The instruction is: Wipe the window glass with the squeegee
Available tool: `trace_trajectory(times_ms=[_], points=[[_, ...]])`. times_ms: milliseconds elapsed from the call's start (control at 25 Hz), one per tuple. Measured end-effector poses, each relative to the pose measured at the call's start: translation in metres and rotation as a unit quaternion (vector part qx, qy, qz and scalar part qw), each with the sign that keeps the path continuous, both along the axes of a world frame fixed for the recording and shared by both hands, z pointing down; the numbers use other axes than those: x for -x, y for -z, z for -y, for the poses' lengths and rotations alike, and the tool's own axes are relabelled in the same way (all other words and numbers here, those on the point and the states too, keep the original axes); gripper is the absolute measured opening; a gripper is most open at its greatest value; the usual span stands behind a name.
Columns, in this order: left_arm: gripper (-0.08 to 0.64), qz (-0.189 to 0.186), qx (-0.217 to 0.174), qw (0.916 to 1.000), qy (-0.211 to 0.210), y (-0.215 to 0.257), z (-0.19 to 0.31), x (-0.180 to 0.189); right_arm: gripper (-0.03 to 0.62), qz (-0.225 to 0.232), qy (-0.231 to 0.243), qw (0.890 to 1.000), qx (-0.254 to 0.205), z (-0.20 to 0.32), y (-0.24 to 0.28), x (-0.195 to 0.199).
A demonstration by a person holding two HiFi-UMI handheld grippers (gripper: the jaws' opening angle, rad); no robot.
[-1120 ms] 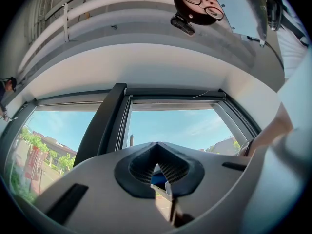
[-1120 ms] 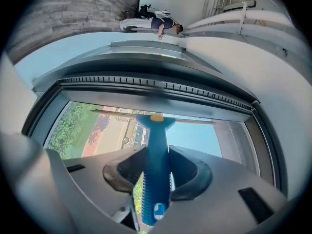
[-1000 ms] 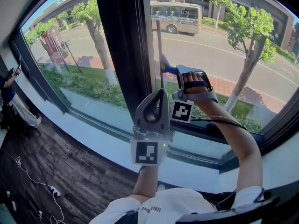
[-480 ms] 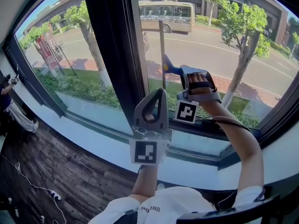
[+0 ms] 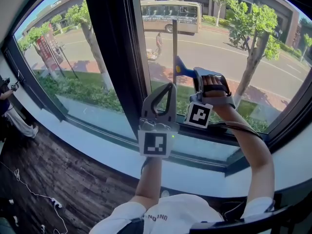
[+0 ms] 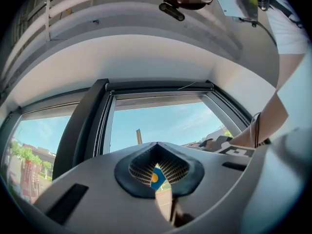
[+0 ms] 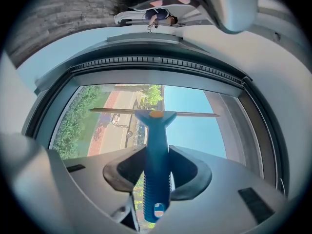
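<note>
Pinching the squeegee (image 7: 157, 130) by the window glass (image 5: 214, 57) is the right claw (image 7: 157, 169); left claw (image 6: 157, 172) pressed together.

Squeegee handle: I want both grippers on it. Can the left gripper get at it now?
Probably not yet: the left gripper sits near the squeegee with nothing between, but its jaws are shut and the right gripper clamps the handle's ribbed part.

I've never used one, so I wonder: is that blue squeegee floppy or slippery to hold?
Probably stiff: the squeegee stands straight out from the right gripper without sagging. Its ribbed grip likely resists slipping. The thin blade and slim handle suggest it is light.
</note>
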State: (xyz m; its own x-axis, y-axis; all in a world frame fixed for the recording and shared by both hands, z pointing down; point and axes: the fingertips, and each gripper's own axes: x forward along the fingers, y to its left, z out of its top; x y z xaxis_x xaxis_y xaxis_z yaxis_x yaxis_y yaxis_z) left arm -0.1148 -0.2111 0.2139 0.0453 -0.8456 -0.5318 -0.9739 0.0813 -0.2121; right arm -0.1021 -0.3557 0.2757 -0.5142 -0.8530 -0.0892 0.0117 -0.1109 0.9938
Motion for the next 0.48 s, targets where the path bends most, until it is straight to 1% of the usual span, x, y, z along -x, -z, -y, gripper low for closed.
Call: trace_trajectory(times_ms=[80,160,240,360,400,480], points=[[-0.002,-0.002,-0.001,1.0,-0.004,-0.005,0.0,0.008,0.149,0.0,-0.009,1.0,-0.004,0.002,0.001,-0.007],[-0.002,0.002,0.007,1.0,0.001,-0.013,0.001,0.019,0.149,0.003,-0.016,1.0,-0.005,0.002,0.002,-0.009],[-0.002,0.023,0.018,0.9995,0.011,-0.018,0.007,0.022,0.149,0.003,-0.021,1.0,-0.005,0.005,0.004,-0.015],[-0.002,0.069,0.027,0.9969,0.025,-0.022,0.013,0.02,0.149,0.002,-0.028,1.0,-0.005,0.008,0.006,-0.024],[-0.002,0.073,0.026,0.9966,0.026,-0.023,0.014,0.02,0.149,0.002,-0.031,1.0,-0.005,0.008,0.007,-0.027],[-0.002,0.065,0.026,0.9972,0.024,-0.026,0.015,0.02,0.149,0.002,-0.036,0.999,-0.006,0.01,0.008,-0.036]])
